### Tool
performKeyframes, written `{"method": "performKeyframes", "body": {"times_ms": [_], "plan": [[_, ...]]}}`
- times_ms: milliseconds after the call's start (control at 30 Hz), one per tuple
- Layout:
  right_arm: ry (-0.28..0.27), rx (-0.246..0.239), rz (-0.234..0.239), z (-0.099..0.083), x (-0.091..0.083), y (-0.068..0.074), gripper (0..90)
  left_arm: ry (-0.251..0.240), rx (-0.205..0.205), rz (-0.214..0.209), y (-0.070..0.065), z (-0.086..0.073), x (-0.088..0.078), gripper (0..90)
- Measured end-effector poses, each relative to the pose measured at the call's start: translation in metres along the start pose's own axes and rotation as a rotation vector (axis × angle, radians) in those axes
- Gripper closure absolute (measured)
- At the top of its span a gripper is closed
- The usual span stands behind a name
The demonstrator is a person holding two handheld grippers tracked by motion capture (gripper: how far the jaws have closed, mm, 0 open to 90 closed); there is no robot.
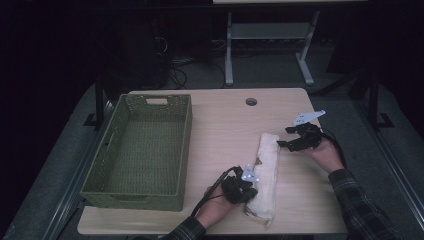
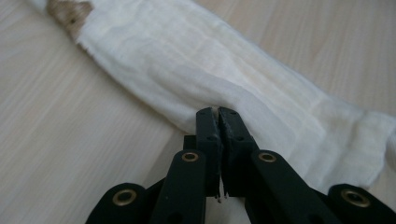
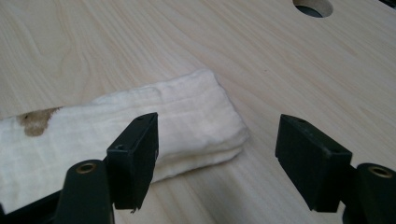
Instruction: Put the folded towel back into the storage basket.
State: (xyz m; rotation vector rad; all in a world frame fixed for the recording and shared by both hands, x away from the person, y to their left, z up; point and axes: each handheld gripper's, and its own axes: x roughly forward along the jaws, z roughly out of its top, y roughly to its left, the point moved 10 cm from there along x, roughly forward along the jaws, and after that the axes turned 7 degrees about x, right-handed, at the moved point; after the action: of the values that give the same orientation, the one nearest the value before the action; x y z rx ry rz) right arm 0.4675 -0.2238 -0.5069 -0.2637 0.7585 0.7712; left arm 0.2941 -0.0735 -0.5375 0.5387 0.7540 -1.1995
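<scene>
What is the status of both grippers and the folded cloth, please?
Left gripper shut on folded cloth's edge. Right gripper open beside its far end. Green basket stands left, nothing in the way.

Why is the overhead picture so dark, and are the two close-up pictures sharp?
High view: dim, the room behind nearly black, the table lit. Left gripper view: bright, the cloth soft and slightly blurred, the shut left gripper sharper. Right gripper view: evenly lit, wood grain crisp, right gripper open.

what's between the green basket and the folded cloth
Bare table for most of the stretch; at the near end the left gripper, jaws shut at the folded cloth's edge, sits between it and the green basket, per the high view.
</scene>
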Motion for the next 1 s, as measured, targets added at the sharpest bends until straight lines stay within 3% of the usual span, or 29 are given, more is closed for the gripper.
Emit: {"method": "performKeyframes", "body": {"times_ms": [33, 133, 300, 400, 533, 700, 767, 933, 1000], "plan": [[0.002, -0.005, 0.001, 0.0, 0.0, 0.0, 29.6, 0.004, 0.02, -0.008, -0.002, 0.003, 0.003, 86.3], [-0.001, -0.001, 0.012, 0.001, -0.001, 0.003, 29.6, -0.021, 0.021, -0.026, -0.008, 0.01, 0.01, 86.2], [-0.011, -0.002, 0.018, 0.003, -0.001, 0.006, 28.6, -0.026, 0.087, -0.062, -0.019, 0.019, 0.017, 85.2], [-0.01, -0.005, 0.024, 0.003, 0.0, 0.007, 28.3, -0.038, 0.094, -0.098, -0.029, 0.025, 0.023, 83.4], [-0.004, -0.012, 0.027, 0.001, 0.0, 0.009, 27.9, -0.045, 0.114, -0.116, -0.032, 0.028, 0.021, 79.3], [-0.019, -0.012, 0.034, 0.004, -0.001, 0.01, 27.9, -0.09, 0.135, -0.114, -0.02, 0.044, 0.009, 61.8], [-0.018, -0.011, 0.033, 0.003, -0.001, 0.009, 27.9, -0.09, 0.163, -0.118, -0.016, 0.048, 0.009, 52.8], [-0.009, -0.013, 0.031, 0.001, -0.001, 0.009, 27.9, -0.093, 0.208, -0.137, -0.004, 0.056, 0.023, 31.6], [-0.009, -0.015, 0.032, 0.001, -0.001, 0.009, 27.9, -0.078, 0.229, -0.152, -0.004, 0.056, 0.029, 30.2]]}}
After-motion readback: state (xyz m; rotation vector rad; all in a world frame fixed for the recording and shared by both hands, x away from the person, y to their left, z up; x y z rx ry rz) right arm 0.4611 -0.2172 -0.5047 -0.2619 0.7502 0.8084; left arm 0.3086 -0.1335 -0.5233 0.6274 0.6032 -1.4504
